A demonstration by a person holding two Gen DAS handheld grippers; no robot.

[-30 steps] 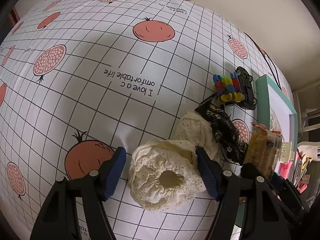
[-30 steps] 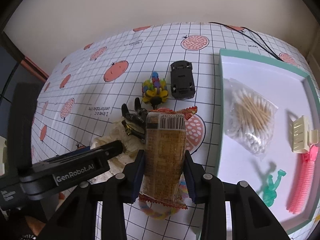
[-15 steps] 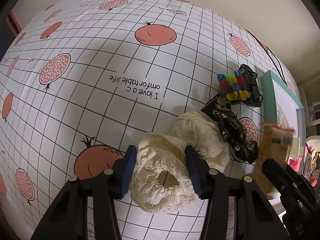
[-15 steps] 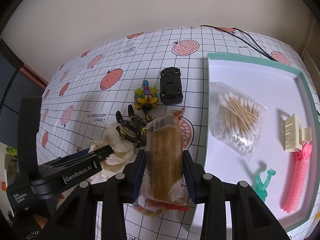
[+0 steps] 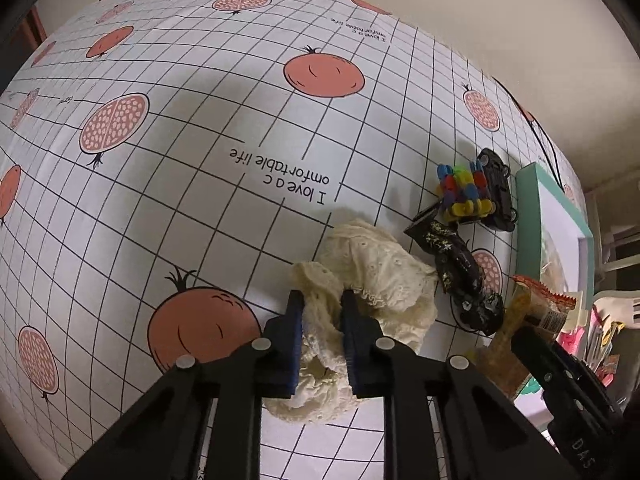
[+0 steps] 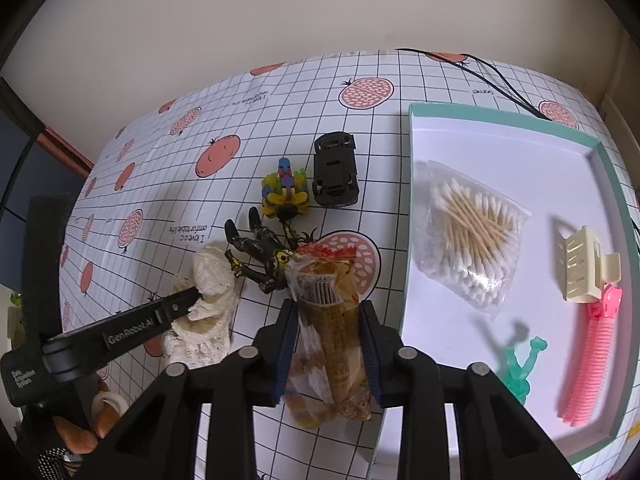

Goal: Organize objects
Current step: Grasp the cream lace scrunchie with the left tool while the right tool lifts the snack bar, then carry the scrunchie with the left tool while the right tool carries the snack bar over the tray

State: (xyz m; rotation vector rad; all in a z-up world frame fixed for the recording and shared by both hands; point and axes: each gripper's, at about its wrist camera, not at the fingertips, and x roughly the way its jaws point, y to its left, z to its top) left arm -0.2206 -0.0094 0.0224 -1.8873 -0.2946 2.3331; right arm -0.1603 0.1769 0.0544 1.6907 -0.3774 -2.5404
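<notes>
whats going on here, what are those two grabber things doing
A person is tidying a table with a handheld gripper in each hand. The left gripper is closing its fingers on a cream lace scrunchie lying on the pomegranate-print tablecloth. The right gripper is closing on a snack packet beside the teal-rimmed tray, which already holds cotton swabs, hair clips and a green figure.

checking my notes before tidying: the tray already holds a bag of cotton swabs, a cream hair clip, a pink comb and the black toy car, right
Not quite. The black toy car is not in the tray; it sits on the tablecloth to the tray's left, beside the colourful block toy. The right wrist view shows this. The bag of cotton swabs, cream hair clip and pink comb are in the tray.
</notes>
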